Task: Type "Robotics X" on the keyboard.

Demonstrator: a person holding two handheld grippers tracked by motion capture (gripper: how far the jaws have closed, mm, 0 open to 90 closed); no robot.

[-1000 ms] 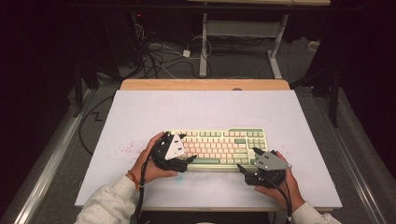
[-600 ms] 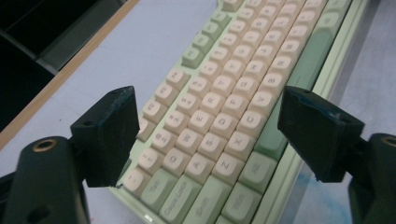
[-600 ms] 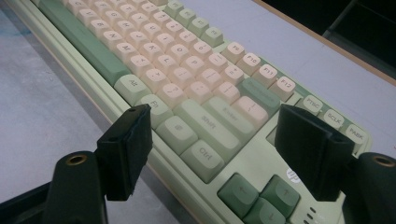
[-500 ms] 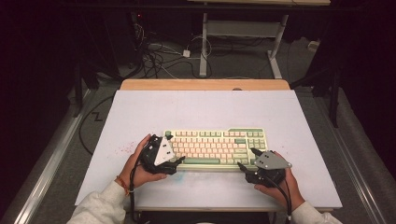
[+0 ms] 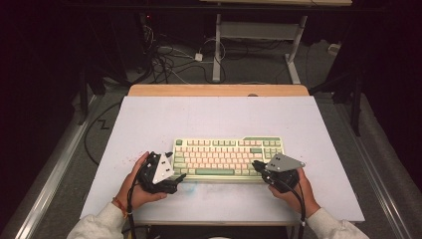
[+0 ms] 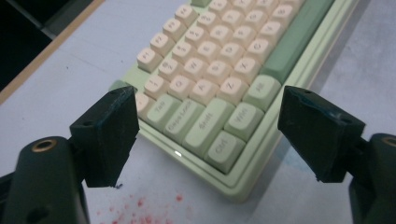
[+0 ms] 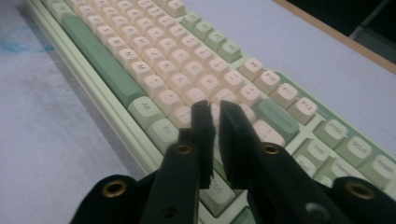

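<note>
Near the lower middle of the high view, I am looking at a keyboard (image 5: 228,157) lying flat on the white surface (image 5: 209,114), long side toward me. My left gripper (image 5: 175,176) is sitting at its lower left corner, jaws spread wide and holding nothing; in the left gripper view they are framing the corner by the Ctrl key (image 6: 223,150) without touching it. My right gripper (image 5: 256,165) is resting at the lower right end, jaws nearly closed with a thin gap between them, gripping nothing; whether the tips are pressing a key I cannot tell.

I am judging the keyboard to be rigid and moderately heavy, its plastic case smooth enough to slip. The keycaps are looking loose and easy to pop off, so I am thinking the case edges at both short ends are the places to take hold, one gripper per end. Red specks (image 6: 140,212) are showing on the surface below the corner.
</note>
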